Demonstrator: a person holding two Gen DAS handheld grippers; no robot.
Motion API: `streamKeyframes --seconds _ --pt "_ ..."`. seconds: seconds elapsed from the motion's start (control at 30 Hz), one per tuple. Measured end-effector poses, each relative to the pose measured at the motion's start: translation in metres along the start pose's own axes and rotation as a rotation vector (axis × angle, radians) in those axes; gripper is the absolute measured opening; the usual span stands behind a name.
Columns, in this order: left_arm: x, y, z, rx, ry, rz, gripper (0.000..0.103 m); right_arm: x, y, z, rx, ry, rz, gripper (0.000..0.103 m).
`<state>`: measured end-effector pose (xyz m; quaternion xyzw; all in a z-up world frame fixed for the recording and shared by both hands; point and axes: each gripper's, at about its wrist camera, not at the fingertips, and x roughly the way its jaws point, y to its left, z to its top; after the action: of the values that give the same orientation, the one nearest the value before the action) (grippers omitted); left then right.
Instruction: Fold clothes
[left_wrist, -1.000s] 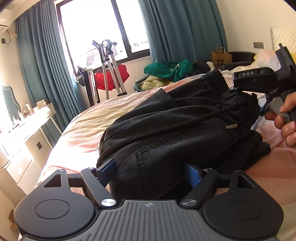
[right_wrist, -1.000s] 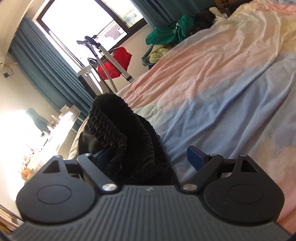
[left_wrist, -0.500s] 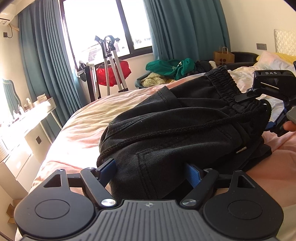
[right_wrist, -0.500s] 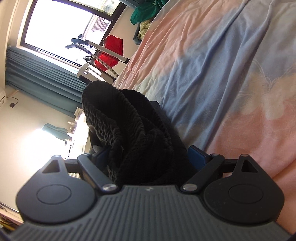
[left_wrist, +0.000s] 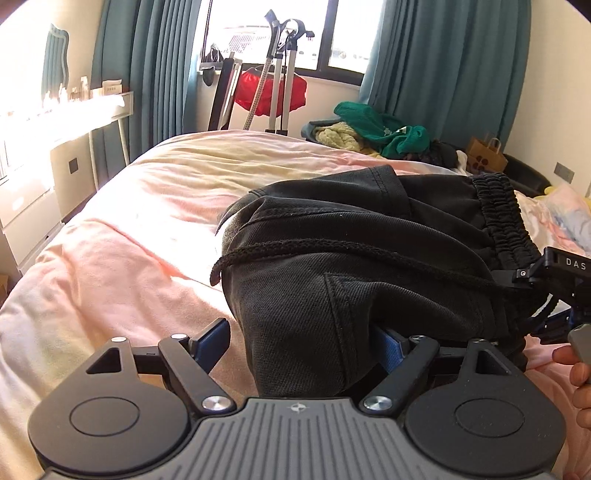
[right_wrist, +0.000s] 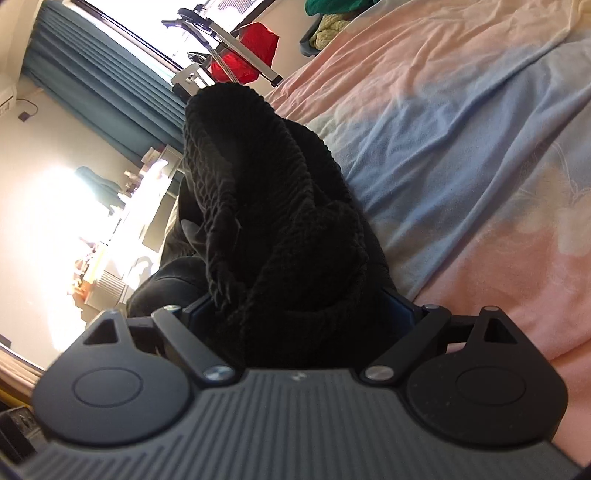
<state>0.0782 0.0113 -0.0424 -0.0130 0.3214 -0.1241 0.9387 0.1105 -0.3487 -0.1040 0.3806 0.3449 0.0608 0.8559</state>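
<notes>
Two grippers meet at one black denim garment with a ribbed elastic waistband (left_wrist: 369, 258), which lies bunched on the pink-and-blue quilted bedcover (left_wrist: 122, 266), well on the near side of the green and yellow clothes heap (left_wrist: 373, 131) by the window. The left gripper (left_wrist: 306, 339) has its blue-padded jaws standing wide, with a thick fold of the denim lying between them and no squeeze visible. The right gripper (right_wrist: 299, 302) has its jaws drawn in against the gathered waistband and appears to pinch it, though the cloth hides both pads, so the grip cannot be confirmed. The chief risk, as I judge it, is slippage: the waistband is a fat, springy, crinkled roll, and a bite on its outer ridges alone could let it squirm free when pulled. The twill is heavy and stiff at its seams, so layers may slide apart and spoil any fold line. The braided black drawstring (left_wrist: 332, 247) trails loose across the top of the garment, its frayed end hanging on the side away from the waistband; it could catch on a jaw linkage. The soft bedcover gives no firm base for creasing.
</notes>
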Motion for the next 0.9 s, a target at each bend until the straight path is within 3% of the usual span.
streamKeyframes --seconds 0.07,0.13,0.23,0.47,0.53,0.7,0.77,0.9 --pt "-0.002 0.002 -0.001 -0.006 0.001 -0.001 0.084 0.011 -0.007 0.001 0.029 0.023 -0.005 0.103" --pt "-0.003 0.006 -0.002 -0.024 0.005 -0.004 0.084 0.020 -0.017 0.002 0.085 0.044 0.033 0.103" --pt "-0.003 0.011 -0.002 -0.053 0.013 -0.002 0.084 0.021 -0.007 0.006 0.066 0.038 0.050 0.103" --pt "-0.013 0.030 -0.001 -0.143 -0.003 0.000 0.087 -0.007 0.010 0.019 0.074 -0.084 0.338 0.103" --pt "-0.013 0.031 -0.002 -0.147 0.009 -0.015 0.087 -0.001 0.008 0.022 0.074 -0.070 0.308 0.103" --pt "-0.019 0.023 -0.005 -0.092 0.018 -0.018 0.086 0.032 -0.005 0.016 0.078 0.021 0.122 0.103" --pt "-0.025 0.021 -0.005 -0.075 0.009 -0.012 0.085 0.039 -0.003 0.012 0.048 0.039 0.088 0.103" --pt "-0.045 0.033 0.000 -0.172 -0.062 -0.054 0.086 0.036 0.002 0.013 0.042 0.025 0.087 0.103"
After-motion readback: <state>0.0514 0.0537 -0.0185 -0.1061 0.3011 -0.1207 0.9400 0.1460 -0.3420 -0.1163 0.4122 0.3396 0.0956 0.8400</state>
